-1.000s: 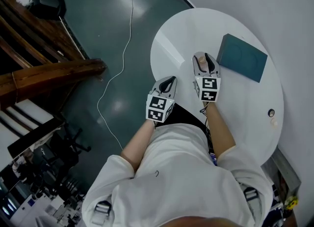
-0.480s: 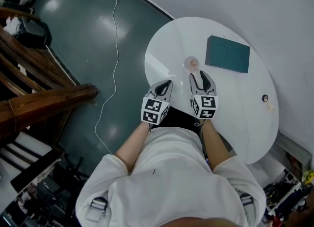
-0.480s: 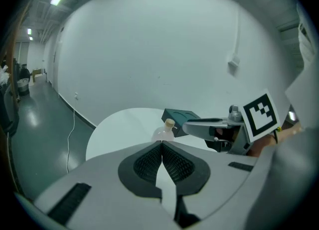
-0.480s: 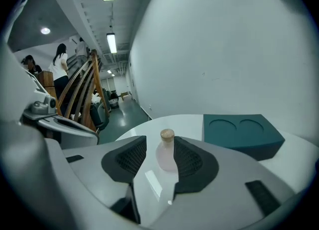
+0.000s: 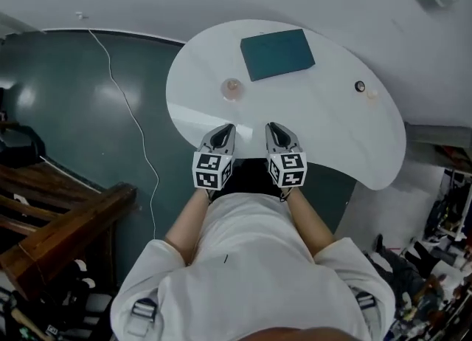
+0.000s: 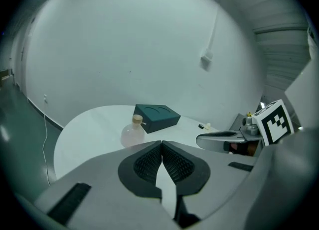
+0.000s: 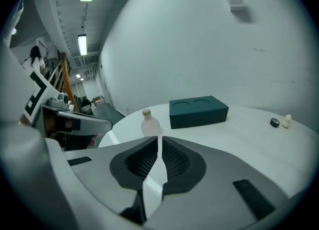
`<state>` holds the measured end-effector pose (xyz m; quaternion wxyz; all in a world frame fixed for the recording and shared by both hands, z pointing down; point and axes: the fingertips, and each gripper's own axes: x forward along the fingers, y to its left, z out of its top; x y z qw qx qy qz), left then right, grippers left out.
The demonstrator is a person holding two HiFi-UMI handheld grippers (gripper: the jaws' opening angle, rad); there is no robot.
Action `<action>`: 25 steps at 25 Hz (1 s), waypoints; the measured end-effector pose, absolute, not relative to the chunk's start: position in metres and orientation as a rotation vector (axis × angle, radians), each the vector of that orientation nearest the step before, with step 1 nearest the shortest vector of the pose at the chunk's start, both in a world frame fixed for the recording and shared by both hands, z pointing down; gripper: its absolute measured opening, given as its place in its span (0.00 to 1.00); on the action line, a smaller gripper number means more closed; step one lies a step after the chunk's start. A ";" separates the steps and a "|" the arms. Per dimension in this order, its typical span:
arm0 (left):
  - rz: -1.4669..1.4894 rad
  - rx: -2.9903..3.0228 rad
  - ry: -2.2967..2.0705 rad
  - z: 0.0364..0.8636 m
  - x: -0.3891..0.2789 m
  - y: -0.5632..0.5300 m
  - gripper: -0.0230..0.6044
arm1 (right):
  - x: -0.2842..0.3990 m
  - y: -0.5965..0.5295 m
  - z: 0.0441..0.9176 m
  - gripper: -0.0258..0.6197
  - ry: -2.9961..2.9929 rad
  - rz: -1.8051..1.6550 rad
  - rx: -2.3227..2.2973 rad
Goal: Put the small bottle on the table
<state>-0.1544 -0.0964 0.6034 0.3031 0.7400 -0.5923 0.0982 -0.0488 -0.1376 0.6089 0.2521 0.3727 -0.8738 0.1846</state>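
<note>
The small clear bottle (image 5: 232, 88) with a cork top stands upright on the white round table (image 5: 332, 133), left of a teal box (image 5: 277, 54). It shows ahead of both grippers, as the bottle (image 6: 132, 133) in the left gripper view and the bottle (image 7: 148, 123) in the right gripper view. My left gripper (image 5: 223, 129) hovers at the table's near edge, its jaws shut and empty (image 6: 162, 144). My right gripper (image 5: 274, 127) is beside it, well short of the bottle. Its jaws are closing, almost together, with nothing between them (image 7: 159, 139).
The teal box (image 7: 198, 110) has two round recesses in its top. A small black cap (image 5: 360, 86) and a tiny white piece (image 5: 372, 94) lie at the table's right. A white cable (image 5: 125, 103) runs across the dark floor. A wooden stair rail (image 5: 66, 236) is lower left.
A second ago the bottle was between the right jaws. They let it go and it stands alone on the table. Both grippers have drawn back to the near edge, and the right jaws have come together.
</note>
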 end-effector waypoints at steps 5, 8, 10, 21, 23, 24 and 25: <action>0.290 2.045 -1.473 0.596 -0.109 -0.111 0.07 | 0.003 -0.138 0.599 0.04 -2.337 0.528 1.155; 0.301 2.120 -1.429 0.583 -0.078 -0.126 0.07 | 0.032 -0.144 0.591 0.04 -2.331 0.533 1.221; 0.296 2.150 -1.423 0.573 -0.058 -0.134 0.07 | 0.051 -0.148 0.585 0.04 -2.333 0.535 1.254; 0.204 2.308 -1.457 0.498 0.021 -0.178 0.07 | 0.124 -0.185 0.503 0.04 -2.447 0.407 1.396; 0.173 2.343 -1.476 0.477 0.028 -0.185 0.07 | 0.130 -0.192 0.483 0.04 -2.479 0.373 1.413; 0.158 2.361 -1.487 0.466 0.030 -0.188 0.07 | 0.132 -0.194 0.473 0.04 -2.496 0.356 1.419; 0.143 2.379 -1.502 0.455 0.032 -0.191 0.07 | 0.133 -0.196 0.463 0.04 -2.515 0.342 1.423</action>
